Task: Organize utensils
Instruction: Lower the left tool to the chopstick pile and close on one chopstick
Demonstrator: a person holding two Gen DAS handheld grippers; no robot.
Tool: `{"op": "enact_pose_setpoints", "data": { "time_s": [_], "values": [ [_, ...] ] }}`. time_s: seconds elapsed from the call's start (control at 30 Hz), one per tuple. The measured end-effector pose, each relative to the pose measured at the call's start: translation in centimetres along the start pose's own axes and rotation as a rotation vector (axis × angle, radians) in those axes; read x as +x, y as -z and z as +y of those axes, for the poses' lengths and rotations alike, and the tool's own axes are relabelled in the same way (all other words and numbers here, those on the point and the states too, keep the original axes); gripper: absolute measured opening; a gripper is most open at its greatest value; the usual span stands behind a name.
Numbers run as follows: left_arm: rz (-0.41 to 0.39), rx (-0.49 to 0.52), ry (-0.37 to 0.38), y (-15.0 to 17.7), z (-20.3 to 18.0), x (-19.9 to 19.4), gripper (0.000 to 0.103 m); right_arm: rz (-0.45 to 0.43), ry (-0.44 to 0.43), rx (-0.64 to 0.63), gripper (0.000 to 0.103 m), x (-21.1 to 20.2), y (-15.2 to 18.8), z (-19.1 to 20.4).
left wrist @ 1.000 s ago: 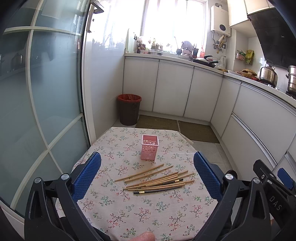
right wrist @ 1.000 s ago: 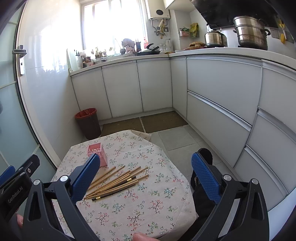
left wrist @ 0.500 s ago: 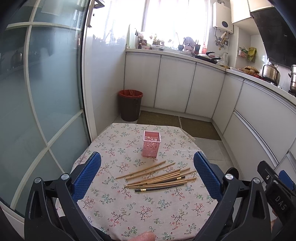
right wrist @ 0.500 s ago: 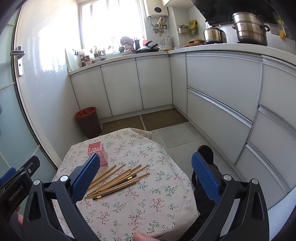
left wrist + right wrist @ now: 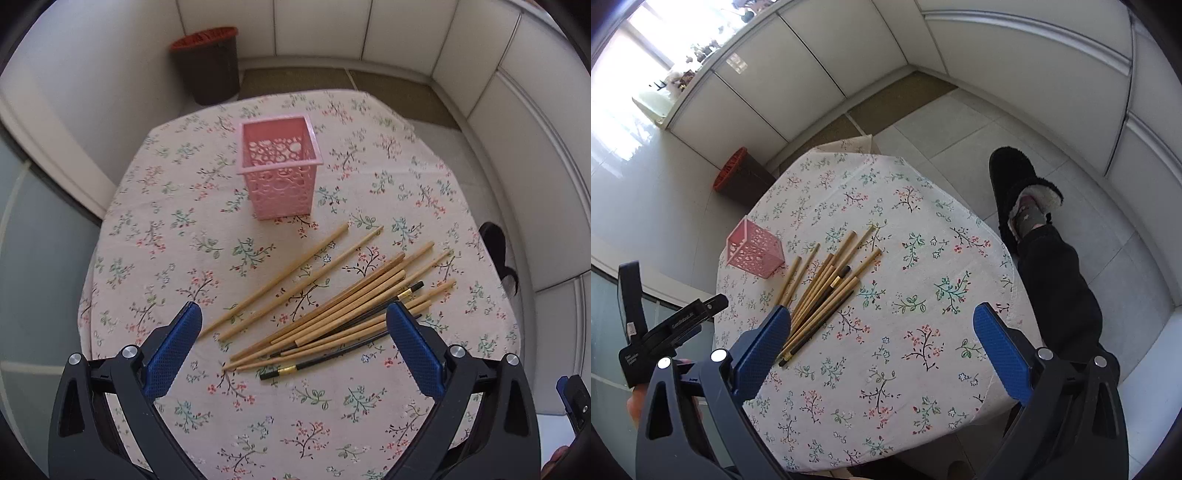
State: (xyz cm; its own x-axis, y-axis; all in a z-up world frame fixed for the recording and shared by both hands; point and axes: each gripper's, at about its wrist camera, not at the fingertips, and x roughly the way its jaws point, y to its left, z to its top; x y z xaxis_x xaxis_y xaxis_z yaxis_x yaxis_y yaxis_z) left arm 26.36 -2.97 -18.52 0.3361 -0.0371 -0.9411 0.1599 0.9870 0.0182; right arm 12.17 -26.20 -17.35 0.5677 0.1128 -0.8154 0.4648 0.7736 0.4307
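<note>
Seen from the left wrist camera, the dark brown waste bin with a red rim (image 5: 207, 62) stands on the floor at the upper left, beyond the small table under its cream floral-print tablecloth (image 5: 177, 229). Just left of centre, the pink square plastic holder with a perforated circle pattern (image 5: 280, 170) stands upright on the cloth. Below and to its right, the loose bundle of light wooden chopsticks (image 5: 332, 299) lies fanned out flat, slanting from lower left to upper right; two black chopsticks with gold bands (image 5: 332, 360) sit among its lower strands. The two leftmost wooden sticks lie apart from the bunch.

The left gripper (image 5: 293, 347) hangs over the near ends of the sticks, its blue-padded jaws spread wide and holding nothing. The right gripper (image 5: 882, 343), in its own view, is likewise released above bare cloth, its left pad overlapping the bundle's near ends. At the right, a black fuzzy slipper (image 5: 1015, 184) rests on the floor tiles.
</note>
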Motion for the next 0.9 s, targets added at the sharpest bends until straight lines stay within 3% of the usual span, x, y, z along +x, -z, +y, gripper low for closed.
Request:
{"op": "enact_pose_setpoints", "data": {
  "time_s": [0.13,0.23,0.33,0.4,0.53,0.6,0.7,0.9],
  "values": [
    [0.109,0.116,-0.008,-2.2,-2.5,4.5,0.095,0.075,0.006,0.007,0.096,4.4,-1.1,-0.4],
    [0.150,0.186,0.027,-3.1,-4.7,6.3,0.084,0.112,0.013,0.035,0.096,6.7,-1.7,-1.3],
    [0.161,0.274,-0.013,-4.4,-6.5,7.8,0.072,0.144,0.012,0.063,0.096,8.7,-2.1,-2.4],
    [0.182,0.292,-0.018,-5.5,-6.8,9.0,0.068,0.157,0.009,0.075,0.096,9.3,-2.2,-3.1],
    [0.241,0.325,0.074,-6.4,-7.7,10.5,0.061,0.169,0.005,0.089,0.096,10.1,-2.4,-3.8],
    [0.256,0.373,0.055,-6.6,-8.4,11.2,0.057,0.180,0.003,0.099,0.096,10.5,-2.4,-4.2],
    [0.293,0.415,0.036,-6.9,-8.9,12.4,0.041,0.186,0.005,0.112,0.096,10.8,-2.4,-4.7],
    [0.322,0.470,0.048,-8.3,-9.5,13.6,0.026,0.181,0.025,0.120,0.096,10.9,-2.6,-5.0]
  ]
}}
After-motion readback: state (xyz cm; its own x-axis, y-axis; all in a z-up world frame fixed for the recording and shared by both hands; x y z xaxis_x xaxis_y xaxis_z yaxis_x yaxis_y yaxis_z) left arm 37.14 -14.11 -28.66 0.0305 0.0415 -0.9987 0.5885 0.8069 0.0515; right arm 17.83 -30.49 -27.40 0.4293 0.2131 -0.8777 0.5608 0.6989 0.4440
